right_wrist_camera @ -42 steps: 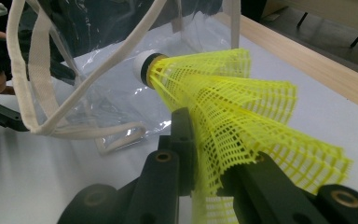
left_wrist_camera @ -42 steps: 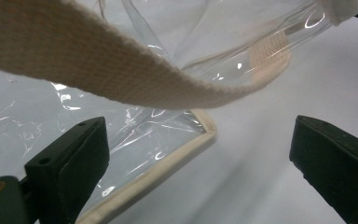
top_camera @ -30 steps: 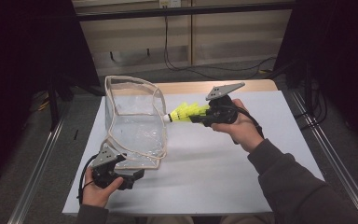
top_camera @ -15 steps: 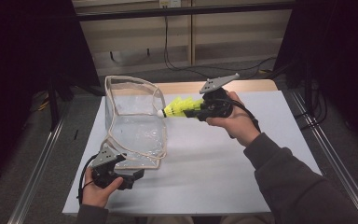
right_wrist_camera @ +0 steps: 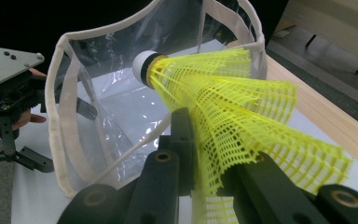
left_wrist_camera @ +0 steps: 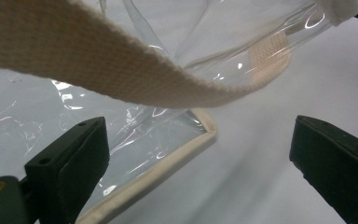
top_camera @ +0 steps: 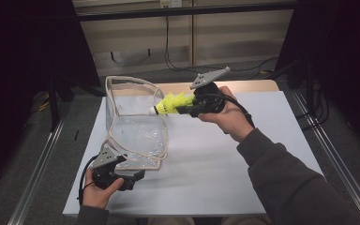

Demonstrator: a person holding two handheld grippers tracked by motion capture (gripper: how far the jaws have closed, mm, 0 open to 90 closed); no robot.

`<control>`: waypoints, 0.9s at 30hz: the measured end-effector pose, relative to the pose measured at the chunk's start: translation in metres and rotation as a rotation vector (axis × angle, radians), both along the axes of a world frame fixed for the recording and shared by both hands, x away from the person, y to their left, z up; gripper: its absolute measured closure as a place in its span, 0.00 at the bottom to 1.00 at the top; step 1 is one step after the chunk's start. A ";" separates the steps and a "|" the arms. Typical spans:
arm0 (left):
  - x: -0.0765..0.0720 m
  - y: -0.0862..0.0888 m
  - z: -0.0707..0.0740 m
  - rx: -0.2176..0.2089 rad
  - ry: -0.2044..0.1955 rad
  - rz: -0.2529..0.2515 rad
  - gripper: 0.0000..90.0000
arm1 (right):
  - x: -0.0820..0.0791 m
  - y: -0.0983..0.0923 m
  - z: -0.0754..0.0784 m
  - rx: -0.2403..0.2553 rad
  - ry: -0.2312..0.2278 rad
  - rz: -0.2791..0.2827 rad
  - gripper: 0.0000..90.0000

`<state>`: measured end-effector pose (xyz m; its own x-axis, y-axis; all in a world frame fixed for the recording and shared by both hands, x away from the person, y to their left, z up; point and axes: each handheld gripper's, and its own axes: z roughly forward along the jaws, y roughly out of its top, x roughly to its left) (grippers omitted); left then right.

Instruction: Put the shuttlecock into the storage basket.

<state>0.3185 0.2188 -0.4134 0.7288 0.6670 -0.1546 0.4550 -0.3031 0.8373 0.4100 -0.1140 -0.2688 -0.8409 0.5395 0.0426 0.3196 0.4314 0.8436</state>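
Yellow shuttlecock [top_camera: 171, 103] clamped in right gripper [top_camera: 183, 110], cork toward clear bag [top_camera: 136, 124]; left gripper [top_camera: 138, 176] wide open.

yellow mesh shuttlecock [top_camera: 171, 103], clear cream-trimmed bag [top_camera: 131, 122]

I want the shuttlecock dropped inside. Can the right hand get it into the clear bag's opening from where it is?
Probably yes. The right tool is shut on the yellow shuttlecock, whose white cork tip sits right at the clear bag's upright rim. The mouth gapes open, and nothing stands between them.
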 end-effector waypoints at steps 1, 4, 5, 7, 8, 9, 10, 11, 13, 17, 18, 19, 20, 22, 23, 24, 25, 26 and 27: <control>0.000 0.000 0.000 0.000 0.000 0.001 0.05 | 0.000 0.001 0.000 -0.005 -0.004 -0.001 0.92; 0.000 0.000 0.000 0.001 -0.003 0.001 0.05 | 0.001 0.005 0.001 -0.007 -0.006 0.001 0.92; 0.000 0.000 0.000 0.000 -0.004 0.001 0.05 | 0.001 0.006 0.001 -0.005 -0.003 0.003 0.92; 0.000 0.000 0.001 0.001 -0.003 0.002 0.05 | 0.002 0.008 0.002 -0.002 -0.005 0.003 0.92; 0.000 0.000 0.000 0.002 -0.003 0.001 0.05 | 0.002 0.009 0.002 0.000 -0.004 0.004 0.92; 0.000 0.000 0.000 0.002 -0.003 0.001 0.05 | 0.002 0.010 0.002 -0.003 -0.007 0.005 0.92; 0.000 0.000 0.000 -0.001 -0.001 0.002 0.05 | 0.002 0.011 0.003 -0.007 -0.007 0.006 0.92; 0.000 0.000 0.000 0.000 -0.001 0.002 0.05 | 0.002 0.012 0.003 -0.009 -0.007 0.006 0.92; 0.000 0.000 0.000 -0.001 -0.003 0.000 0.05 | 0.002 0.014 0.003 -0.008 -0.006 0.011 0.92; 0.000 0.000 0.000 0.001 -0.001 0.003 0.05 | 0.002 0.019 0.005 -0.013 -0.013 0.015 0.92; 0.000 0.000 0.000 0.000 -0.001 0.002 0.05 | 0.002 0.021 0.005 -0.019 -0.015 0.018 0.92; 0.000 0.000 0.000 0.001 -0.002 0.001 0.05 | 0.002 0.022 0.006 -0.015 -0.016 0.024 0.92; 0.000 0.000 0.000 0.002 -0.004 0.000 0.05 | 0.002 0.024 0.006 -0.014 -0.019 0.024 0.92; 0.000 0.000 0.000 0.002 0.000 0.003 0.05 | 0.002 0.027 0.007 -0.014 -0.018 0.027 0.92; -0.001 0.000 0.000 0.002 0.000 0.003 0.05 | 0.002 0.029 0.007 -0.019 -0.019 0.029 0.92; -0.001 0.000 0.000 0.002 0.000 0.000 0.05 | 0.002 0.030 0.007 -0.021 -0.023 0.030 0.92; -0.001 0.000 0.000 0.002 0.000 0.000 0.05 | 0.002 0.031 0.008 -0.023 -0.024 0.033 0.92; 0.000 0.000 0.000 0.002 0.000 0.001 0.05 | 0.002 0.033 0.008 -0.023 -0.025 0.034 0.92; 0.000 0.000 0.000 0.003 -0.002 0.000 0.05 | 0.002 0.035 0.007 -0.028 -0.024 0.037 0.92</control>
<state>0.3180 0.2192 -0.4129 0.7292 0.6673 -0.1516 0.4536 -0.3054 0.8373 0.4121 -0.0790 -0.2614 -0.8610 0.5086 0.0075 0.2824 0.4658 0.8386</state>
